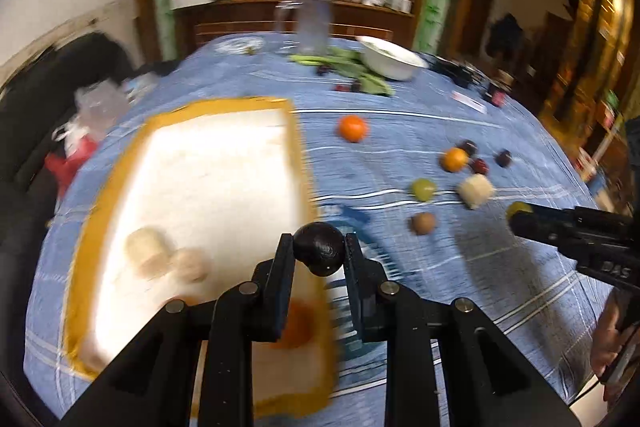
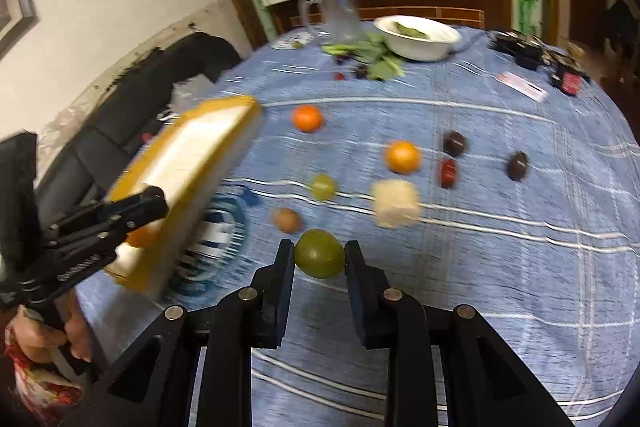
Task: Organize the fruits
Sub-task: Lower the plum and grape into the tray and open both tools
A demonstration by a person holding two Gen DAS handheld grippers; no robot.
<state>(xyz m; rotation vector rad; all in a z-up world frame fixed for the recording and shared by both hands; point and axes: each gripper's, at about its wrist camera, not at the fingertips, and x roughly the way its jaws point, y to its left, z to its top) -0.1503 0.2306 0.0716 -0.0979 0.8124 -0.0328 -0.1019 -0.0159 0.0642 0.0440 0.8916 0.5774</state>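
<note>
Left gripper [image 1: 319,254]: jaws closed on a dark round fruit [image 1: 319,254], carried above the near right edge of the tray [image 1: 184,115].
Right gripper [image 2: 319,254]: jaws closed on a green round fruit [image 2: 319,254], held clear of the worktop [image 2: 500,267].
Tray: yellow-rimmed with a white floor, standing on the left part of the blue striped cloth.
Left wrist view only: the tray floor was visible, with two pale blurred fruits [image 1: 146,251] near its front left and an orange fruit [image 1: 296,323] partly hidden behind the left jaw. The count inside the tray could not be made with certainty because of blur.
Right wrist view only: the tray appeared side-on, its floor hidden. A hand [image 2: 48,339] held the left gripper's handle at the lower left.
Oranges on cloth: two, one [image 2: 307,118] towards the tray, one [image 2: 403,157] further right.
Dark fruits on cloth: two [image 2: 455,143], well apart.
Red fruit [image 2: 449,173]: one, just beside the right orange.
Green fruit on cloth [image 2: 323,186]: one.
Brown fruit [image 2: 287,219]: one, near the held green fruit.
Pale block-shaped piece [image 2: 396,203]: one.
White bowl [image 2: 418,37]: one, at the far edge, with green leaves [image 2: 376,61] beside it.
Clear pitcher [image 2: 338,15]: one, left of the bowl.
</note>
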